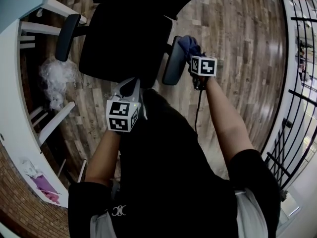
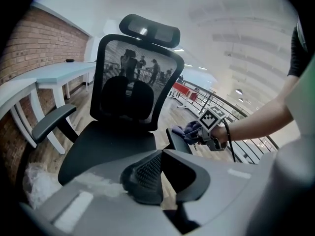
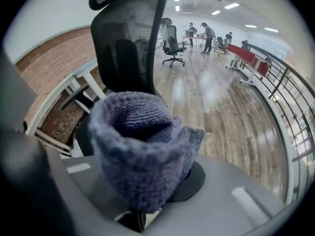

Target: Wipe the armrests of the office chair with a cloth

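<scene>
- Risking only a narrow wiped strip, or the bunched cloth (image 3: 140, 151) skating off the office chair's (image 2: 125, 102) curved right armrest (image 1: 174, 61), if pressed unevenly.
- Right gripper (image 1: 193, 53): fingers clamped on the cloth, at that armrest's end.
- Left gripper (image 2: 160, 163): fingers together, holding nothing, near the seat's front.

The place is an open-plan office: a mesh-backed office chair (image 2: 133, 92) stands by white desks (image 2: 54, 75) along a brick wall (image 2: 34, 43), on a wood-plank floor (image 3: 221, 102) under ceiling strip lights (image 3: 231, 6), with a second swivel chair (image 3: 172, 41) and standing people (image 3: 206, 33) far off near a black railing (image 1: 297, 98).
</scene>
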